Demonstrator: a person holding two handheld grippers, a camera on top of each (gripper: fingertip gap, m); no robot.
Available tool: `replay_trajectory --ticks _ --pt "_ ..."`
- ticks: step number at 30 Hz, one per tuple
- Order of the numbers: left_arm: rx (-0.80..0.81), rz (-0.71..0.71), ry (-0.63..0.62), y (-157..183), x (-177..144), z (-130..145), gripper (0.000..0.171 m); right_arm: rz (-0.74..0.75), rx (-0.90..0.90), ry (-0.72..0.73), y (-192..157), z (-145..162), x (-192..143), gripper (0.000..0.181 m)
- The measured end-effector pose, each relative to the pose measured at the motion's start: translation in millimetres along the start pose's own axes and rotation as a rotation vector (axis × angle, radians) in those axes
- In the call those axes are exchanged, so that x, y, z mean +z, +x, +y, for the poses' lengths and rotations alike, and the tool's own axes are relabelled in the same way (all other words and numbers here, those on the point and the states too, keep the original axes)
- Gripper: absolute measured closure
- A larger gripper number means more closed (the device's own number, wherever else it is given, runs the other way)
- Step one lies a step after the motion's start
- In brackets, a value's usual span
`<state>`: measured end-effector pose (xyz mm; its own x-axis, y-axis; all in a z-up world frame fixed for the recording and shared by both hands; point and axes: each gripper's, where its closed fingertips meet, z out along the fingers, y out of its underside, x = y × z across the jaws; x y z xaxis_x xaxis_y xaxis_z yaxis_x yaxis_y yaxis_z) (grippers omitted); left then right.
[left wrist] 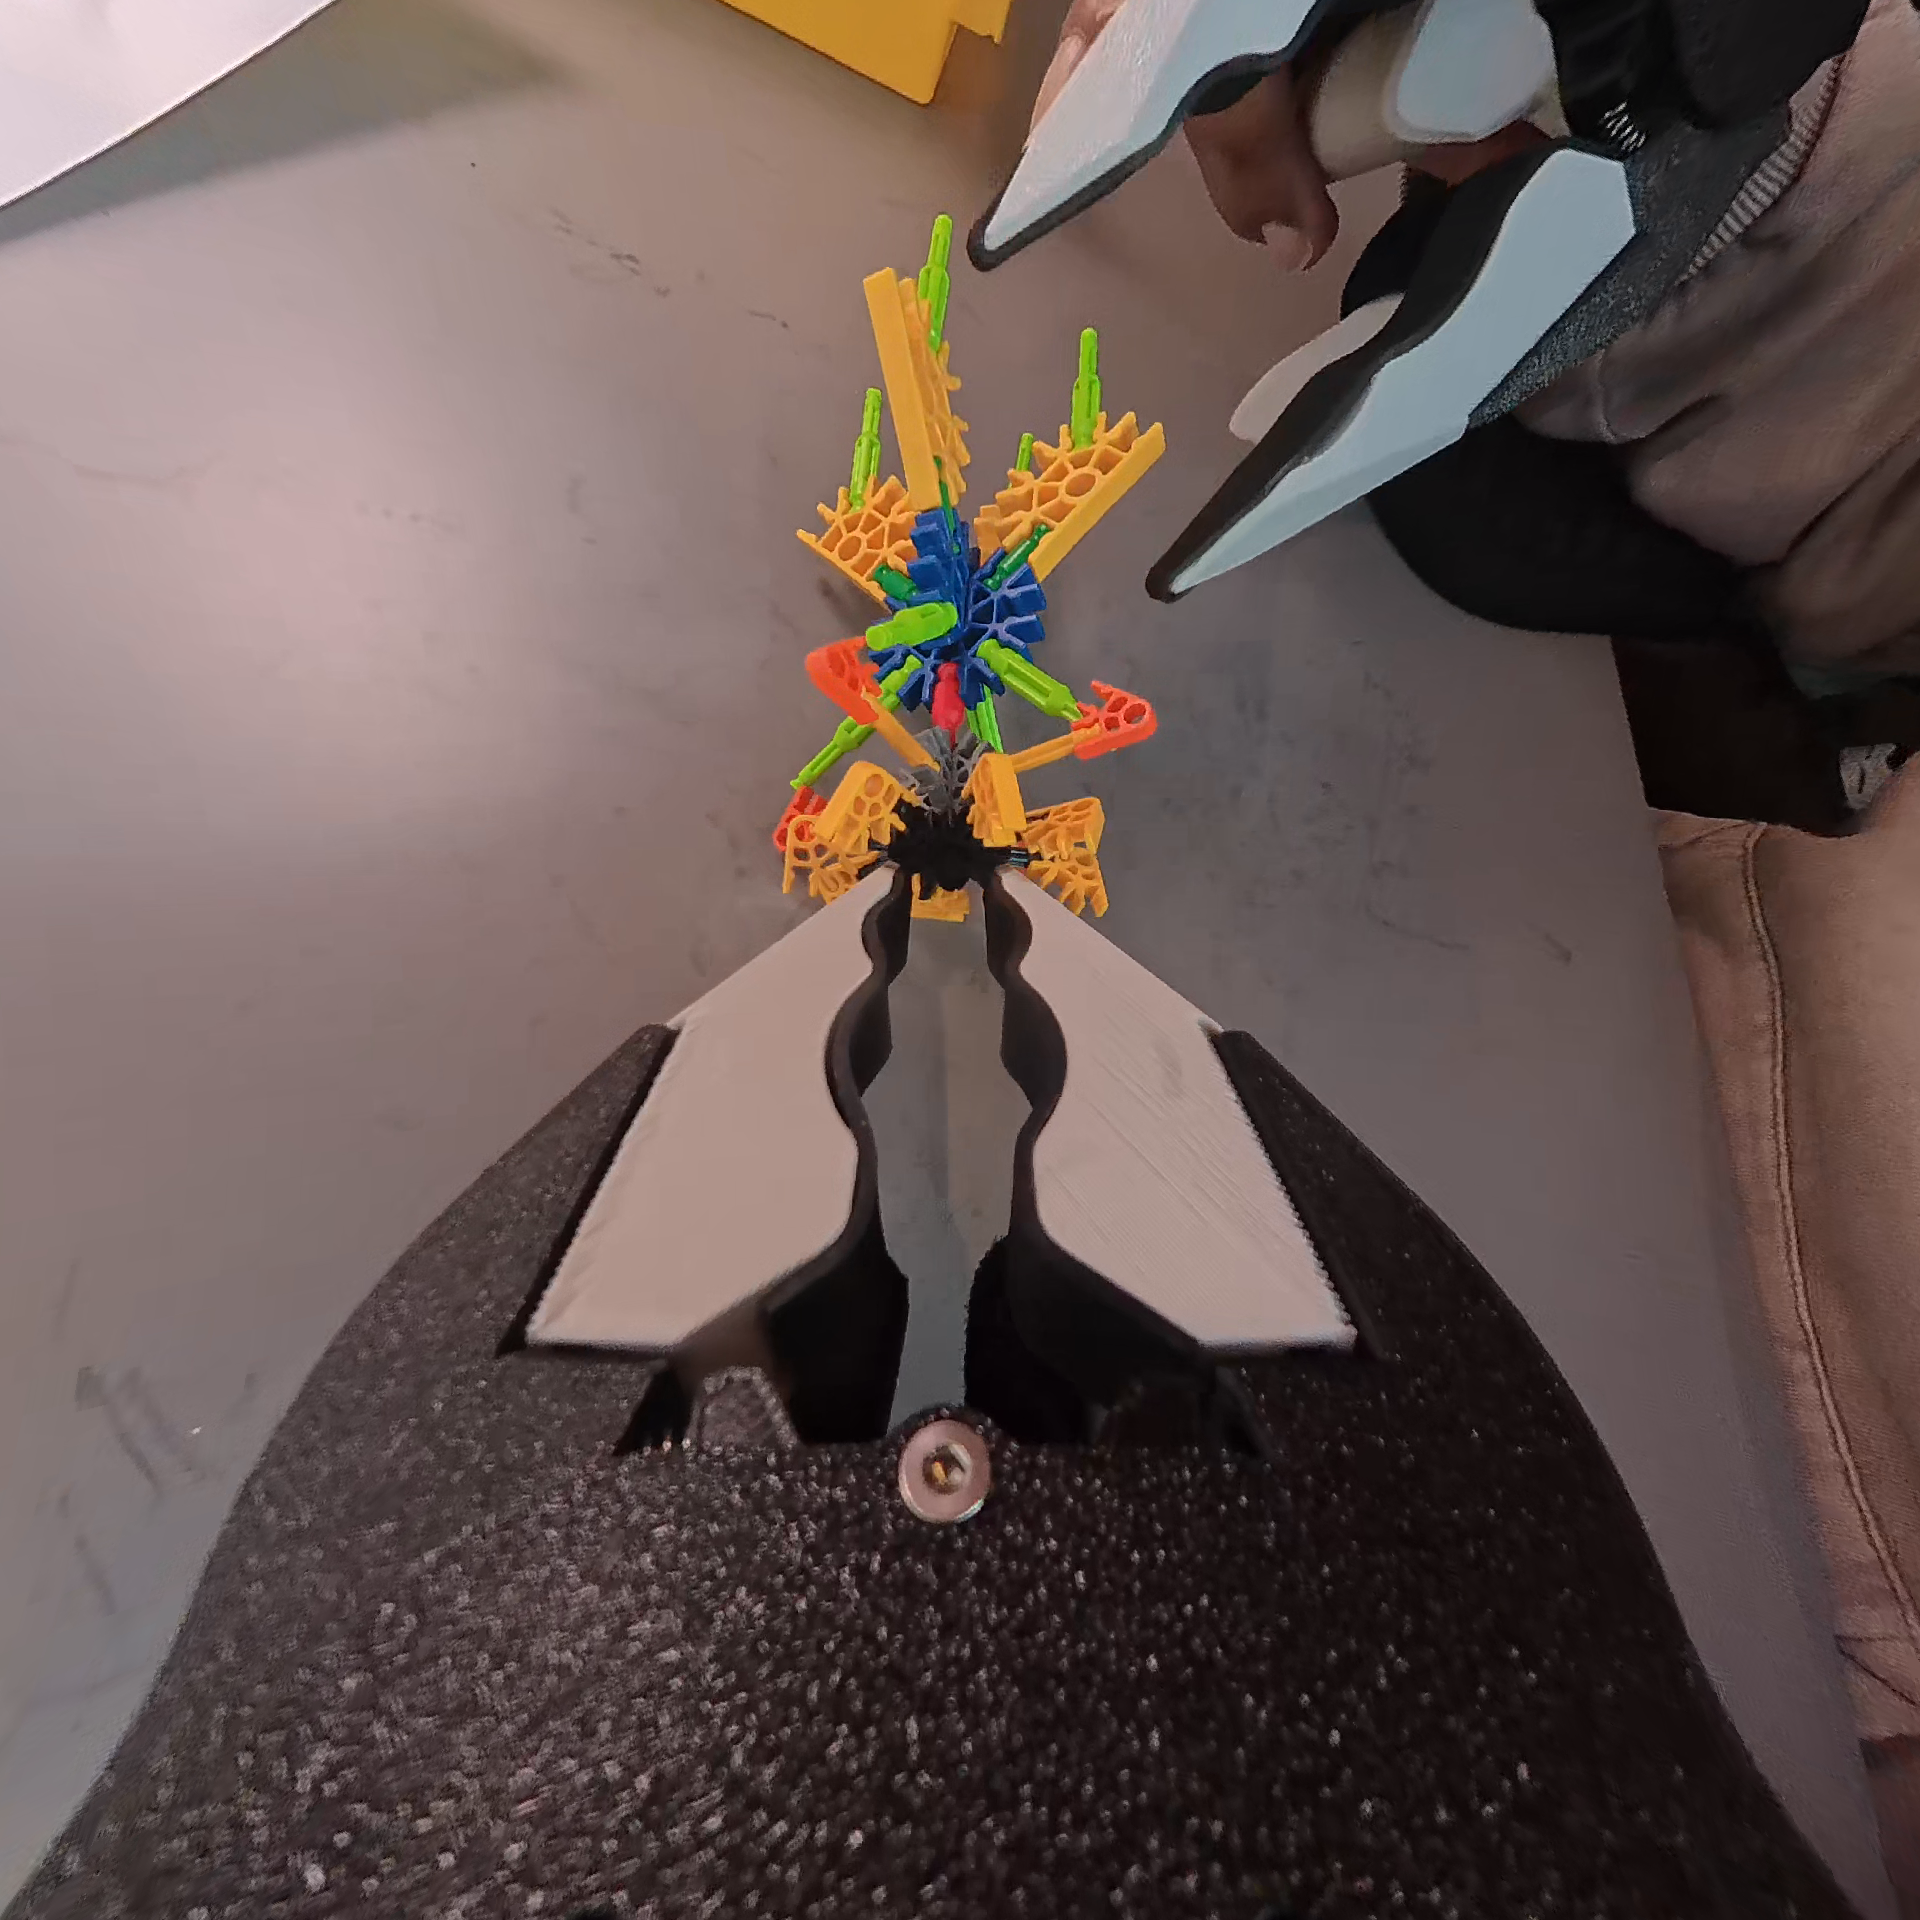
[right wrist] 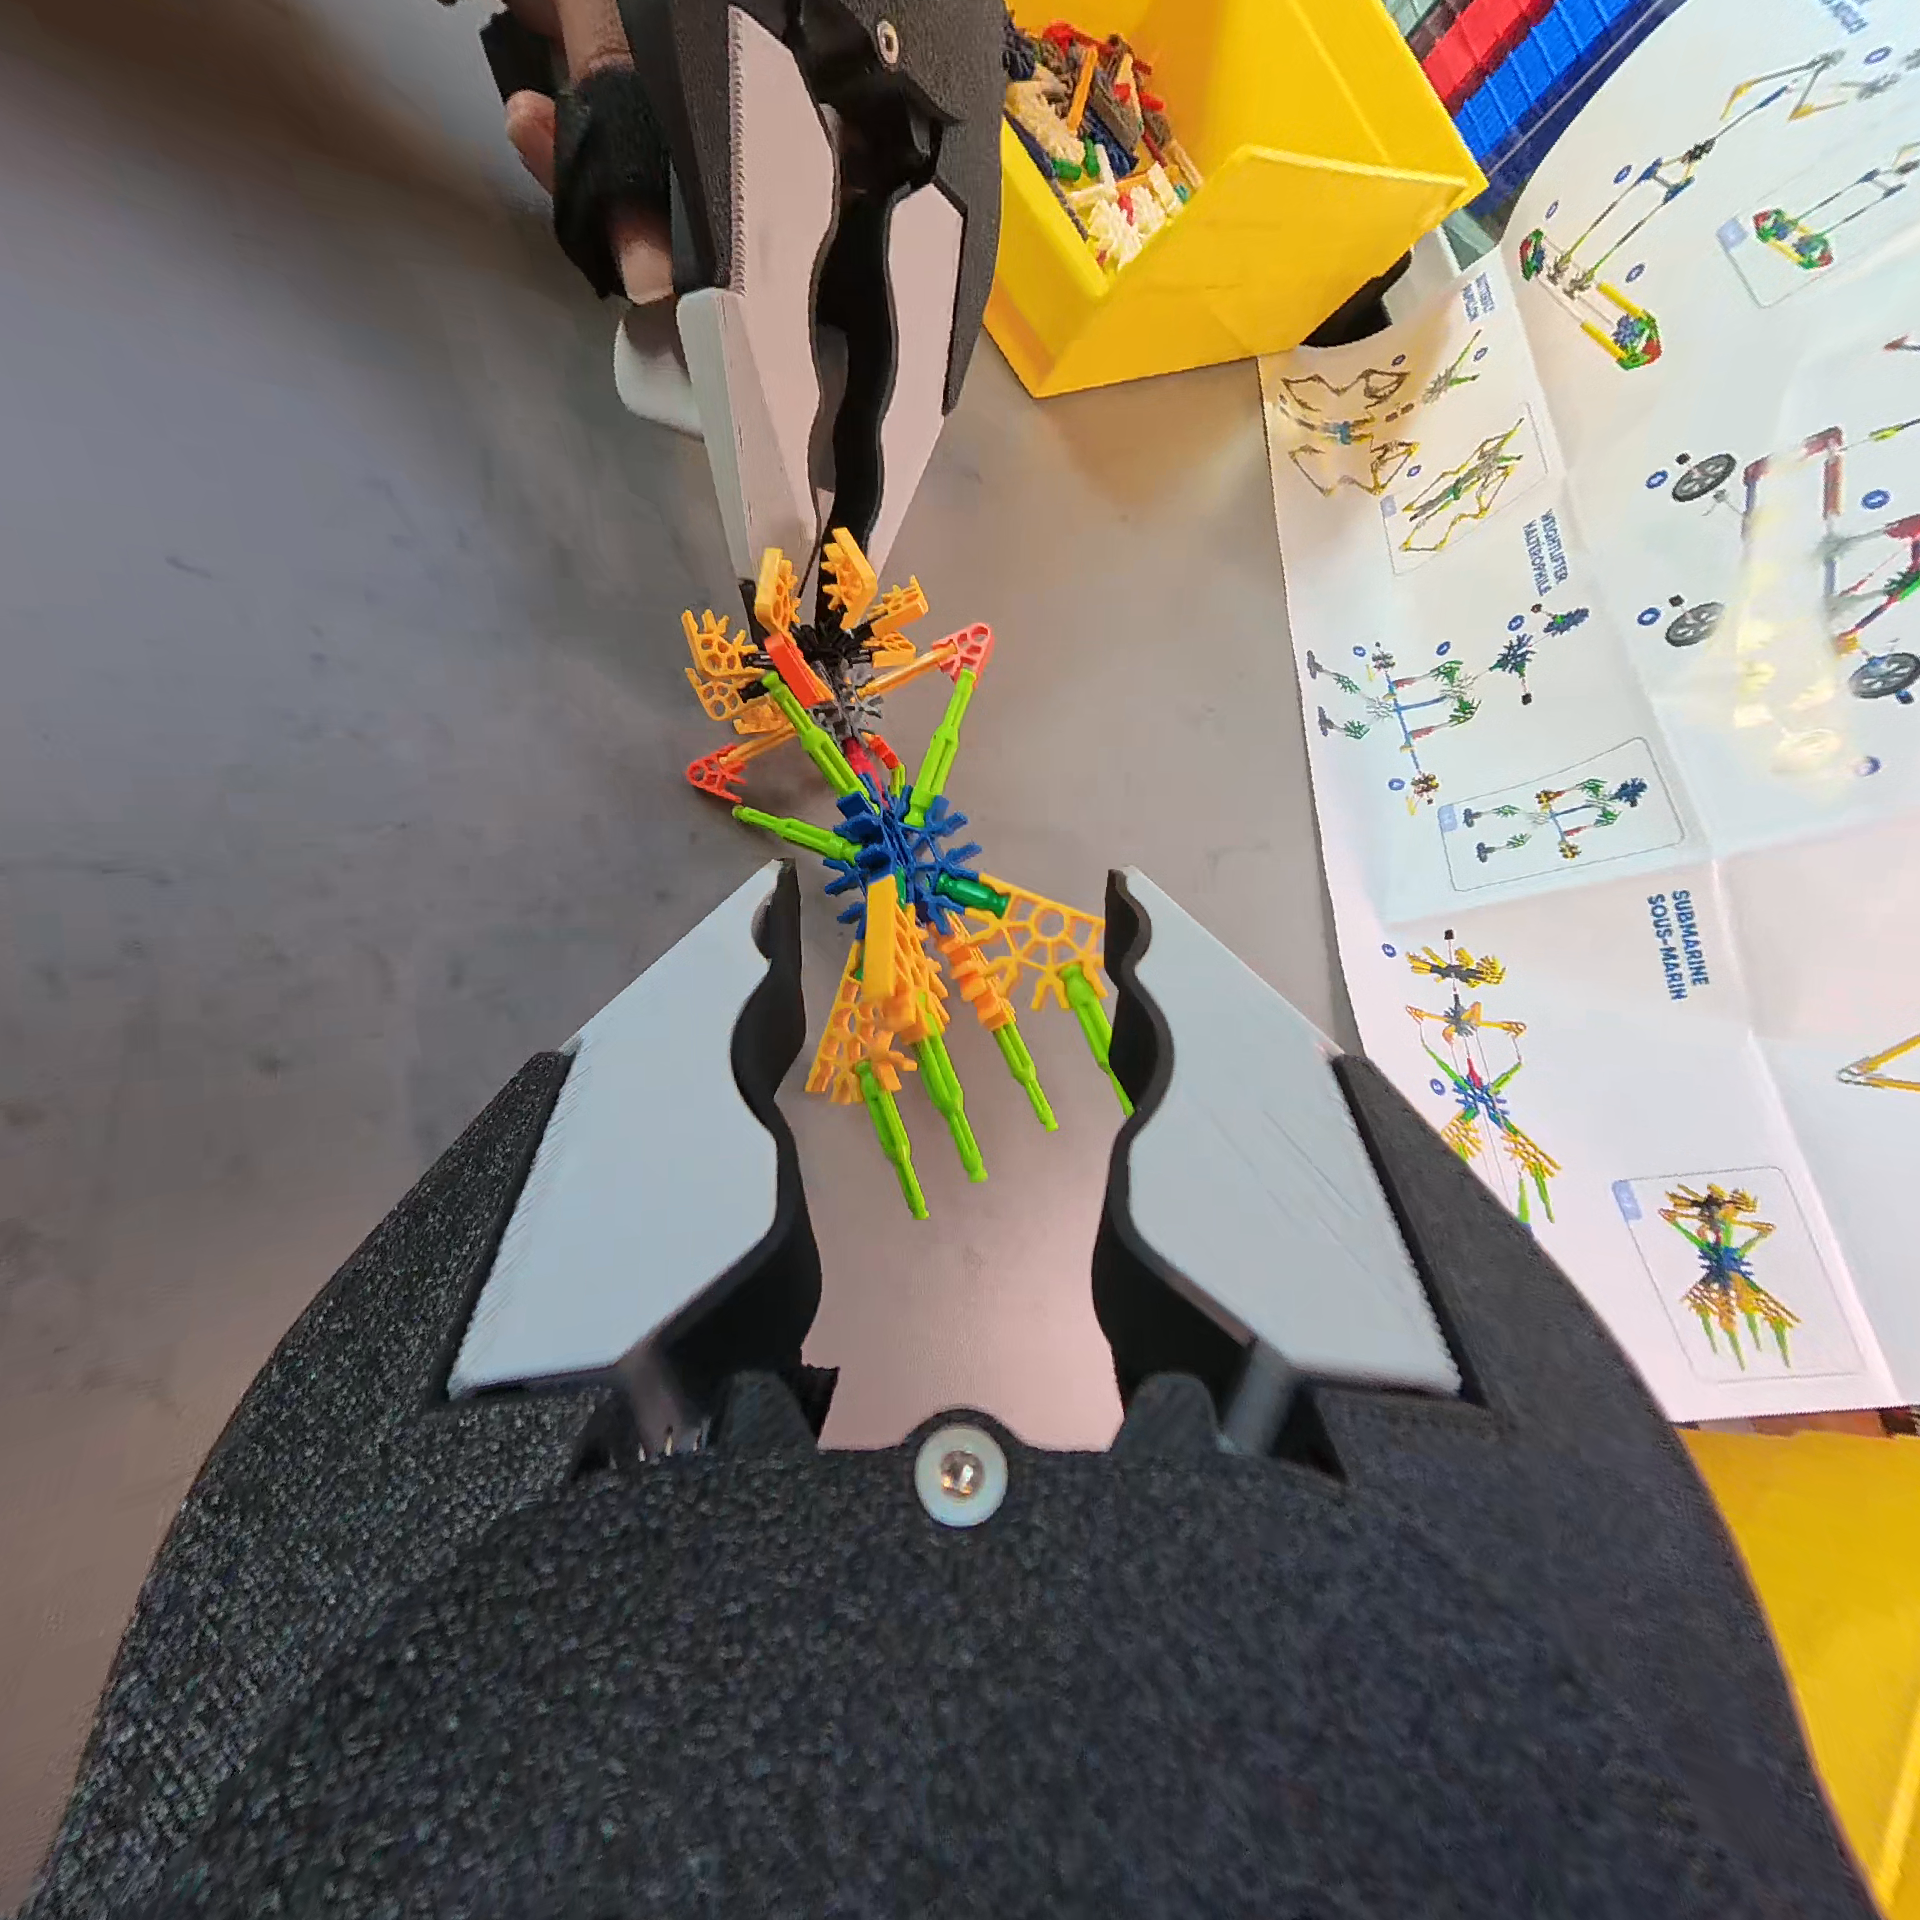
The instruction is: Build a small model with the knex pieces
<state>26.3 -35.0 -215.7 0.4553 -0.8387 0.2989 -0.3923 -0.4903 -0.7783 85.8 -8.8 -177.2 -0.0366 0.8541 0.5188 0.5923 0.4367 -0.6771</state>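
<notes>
I hold the left hand-held gripper (left wrist: 945, 878) nearly closed, its fingertips pinching the black hub at the near end of the rod-and-connector model (left wrist: 956, 644). The model lies lengthwise on the grey bench (left wrist: 364, 727), running toward 12 o'clock in the left wrist view, with a blue hub at its centre, orange corner pieces at 3 and 9 o'clock, and yellow fan connectors with green rods at the far end. The right hand-held gripper (right wrist: 945, 883) is wide open and holds nothing; its fingers stand on either side of the green-rod end without clear contact. As to progress, I judge the model largely assembled: it closely resembles a finished figure printed near the lower edge of the instruction sheet (right wrist: 1558, 727), which lies at 3 o'clock in the right wrist view. Whether any piece is missing I cannot tell. A yellow bin (right wrist: 1247, 249) of loose parts stands at 1 o'clock. The sheet carries printed headings and numbered diagrams; I do not reproduce the wording. No brand mark is legible.
</notes>
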Motion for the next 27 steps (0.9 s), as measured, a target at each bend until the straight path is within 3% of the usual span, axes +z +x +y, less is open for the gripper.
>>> replay_trajectory --ticks 5,14,22,27 --pt "0.028 -0.028 0.007 0.6 4.0 -2.6 0.167 -0.059 -0.062 -0.042 -12.4 -7.8 15.3 0.134" --pt "0.114 -0.041 0.025 -5.2 3.8 -4.4 0.167 -0.258 0.102 0.03 9.3 -33.0 10.3 0.155" --pt "0.27 -0.079 0.025 -11.2 7.3 -8.3 0.167 -0.71 0.22 -0.138 7.0 -13.5 37.7 0.159" --pt "0.199 0.019 -0.018 -7.2 -3.4 0.9 0.158 -0.868 0.345 -0.155 5.6 -4.2 47.3 0.168"
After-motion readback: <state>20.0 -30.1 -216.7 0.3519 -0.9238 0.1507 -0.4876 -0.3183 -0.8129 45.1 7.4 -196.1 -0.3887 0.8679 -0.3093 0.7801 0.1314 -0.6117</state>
